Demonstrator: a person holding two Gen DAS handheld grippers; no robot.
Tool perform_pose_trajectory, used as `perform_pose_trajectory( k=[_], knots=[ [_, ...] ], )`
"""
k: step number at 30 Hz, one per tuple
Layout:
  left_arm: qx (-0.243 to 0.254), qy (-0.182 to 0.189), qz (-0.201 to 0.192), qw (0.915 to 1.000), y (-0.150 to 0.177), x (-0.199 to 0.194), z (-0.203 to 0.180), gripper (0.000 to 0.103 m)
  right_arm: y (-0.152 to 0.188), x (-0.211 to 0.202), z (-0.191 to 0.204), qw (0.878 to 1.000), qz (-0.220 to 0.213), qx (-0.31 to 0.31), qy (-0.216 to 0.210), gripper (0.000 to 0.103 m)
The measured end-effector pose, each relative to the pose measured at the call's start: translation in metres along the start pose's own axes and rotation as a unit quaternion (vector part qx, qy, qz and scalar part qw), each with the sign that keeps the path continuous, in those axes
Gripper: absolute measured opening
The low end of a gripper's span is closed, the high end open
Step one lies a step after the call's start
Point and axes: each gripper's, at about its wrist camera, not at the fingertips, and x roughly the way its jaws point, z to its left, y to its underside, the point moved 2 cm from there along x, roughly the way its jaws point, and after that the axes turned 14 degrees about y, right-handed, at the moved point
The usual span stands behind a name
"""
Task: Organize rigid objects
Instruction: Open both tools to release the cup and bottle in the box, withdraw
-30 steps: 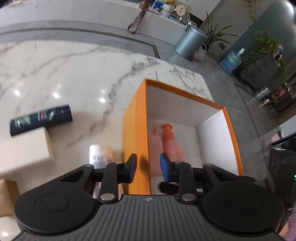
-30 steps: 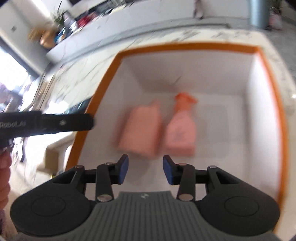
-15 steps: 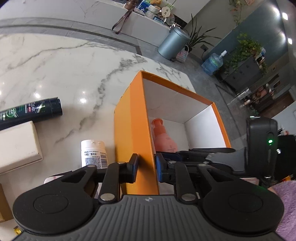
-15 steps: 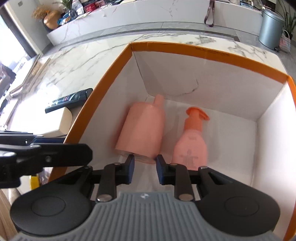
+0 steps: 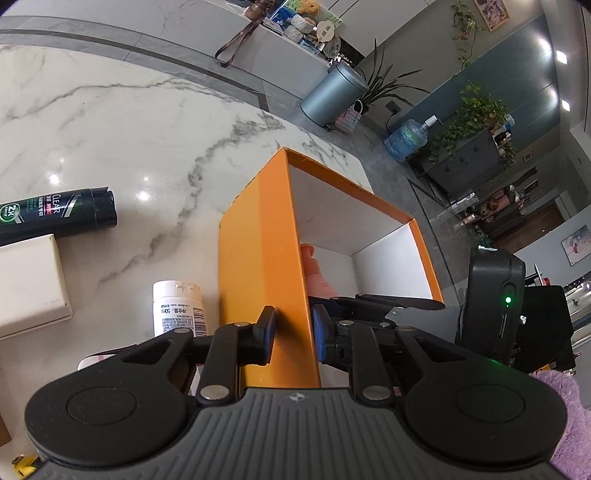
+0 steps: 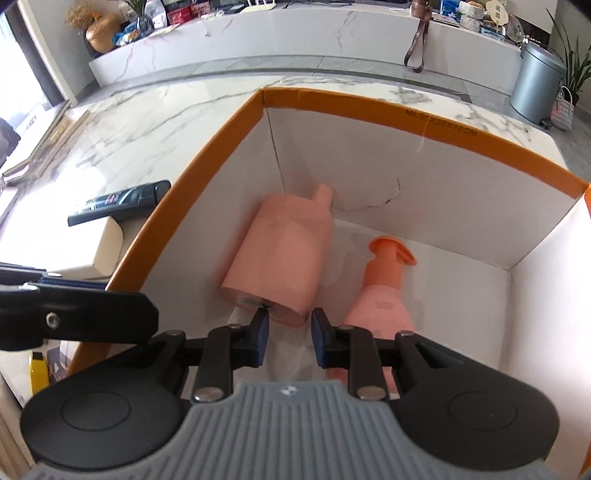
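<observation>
Down at the near corner of the orange box (image 5: 258,240), the left gripper (image 5: 291,328) straddles the side wall, one blue pad outside and one inside. Its jaws have just been closing and now sit narrow, and the pads look pinched onto the cardboard.

Over on the other side, the right gripper (image 6: 288,325) is dipped inside the box. Its jaws have just been closing too, down to a small gap, but only the white box floor shows between them, so it's holding nothing. Its left fingertip sits right at the base of the pink container (image 6: 284,258), though I honestly can't tell if it's touching.

That container lies on its side by the box's left wall, spout pointing at the far wall. A pink pump bottle (image 6: 380,295) lies just beside it to the right, pump head also pointing at the far wall.

Outside the box, everything sits on a white marble counter (image 5: 129,129) with grey veins. A dark shampoo bottle (image 5: 55,214) lies flat, with a cream box (image 5: 29,280) just in front of it. A white pill bottle (image 5: 177,306) lies close to the orange wall.

Room-wise, there's a grey pedal bin (image 5: 332,96), a blue water jug (image 5: 406,136), leafy plants (image 5: 472,118) on a dark cabinet, and a long marble ledge (image 6: 295,33) with clutter on top. A fuzzy purple sleeve (image 5: 569,424) pokes into the corner.
</observation>
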Motion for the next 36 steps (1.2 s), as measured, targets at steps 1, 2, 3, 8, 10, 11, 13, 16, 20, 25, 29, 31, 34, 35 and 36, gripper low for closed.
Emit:
perform_pose_trajectory(
  k=[1, 2, 3, 8, 10, 11, 13, 16, 20, 25, 29, 31, 34, 35, 36],
  knots=[
    [0.000, 0.000, 0.000, 1.0000, 0.000, 0.000, 0.000, 0.023, 0.000, 0.000, -0.001, 1.000, 0.000, 0.003, -0.001, 0.026],
    [0.000, 0.000, 0.001, 1.0000, 0.000, 0.000, 0.000, 0.023, 0.000, -0.002, -0.002, 1.000, -0.001, 0.005, 0.000, 0.027],
    [0.000, -0.001, 0.002, 1.0000, 0.000, 0.000, -0.001, 0.023, 0.000, -0.004, -0.002, 1.000, -0.001, 0.005, 0.000, 0.027],
    [0.005, -0.006, 0.006, 1.0000, 0.001, 0.000, -0.003, 0.023, 0.004, -0.027, -0.013, 1.000, -0.012, -0.004, 0.003, 0.042],
    [0.007, -0.007, 0.006, 0.9999, 0.001, 0.000, -0.004, 0.023, 0.006, -0.032, -0.022, 1.000, -0.014, -0.001, 0.023, 0.049],
    [0.007, -0.007, 0.006, 0.9999, 0.001, 0.000, -0.004, 0.023, 0.007, -0.033, -0.027, 0.999, -0.015, 0.000, 0.032, 0.052],
    [0.007, -0.006, 0.006, 0.9999, 0.001, -0.001, -0.004, 0.023, 0.008, -0.031, -0.036, 0.999, -0.007, 0.006, 0.048, 0.055],
    [0.006, -0.006, 0.006, 0.9999, 0.002, -0.001, -0.004, 0.023, 0.010, -0.018, -0.041, 0.999, 0.025, 0.003, 0.045, 0.060],
    [0.006, -0.005, 0.006, 0.9999, 0.002, -0.001, -0.004, 0.023, 0.013, -0.010, -0.030, 0.998, 0.034, -0.014, 0.041, 0.058],
    [0.006, -0.004, 0.006, 1.0000, 0.003, -0.001, -0.004, 0.023, 0.007, -0.006, -0.023, 0.999, 0.030, 0.009, 0.034, 0.046],
    [0.004, 0.000, 0.007, 1.0000, 0.003, -0.002, -0.003, 0.023, 0.002, -0.004, -0.016, 0.999, 0.010, -0.014, 0.043, 0.046],
    [0.004, 0.000, 0.007, 1.0000, 0.004, -0.002, -0.003, 0.023, 0.001, -0.004, -0.014, 0.998, 0.004, -0.030, 0.046, 0.046],
    [0.006, -0.001, 0.008, 0.9999, 0.004, -0.002, -0.003, 0.023, 0.002, -0.005, -0.013, 0.998, 0.004, -0.032, 0.047, 0.046],
    [0.006, -0.001, 0.008, 0.9999, 0.003, -0.002, -0.003, 0.023, 0.003, -0.005, -0.013, 0.998, 0.004, -0.030, 0.048, 0.046],
    [0.005, -0.002, 0.009, 0.9999, 0.003, -0.002, -0.003, 0.023, 0.004, -0.006, -0.012, 0.998, 0.003, -0.028, 0.050, 0.046]
  ],
)
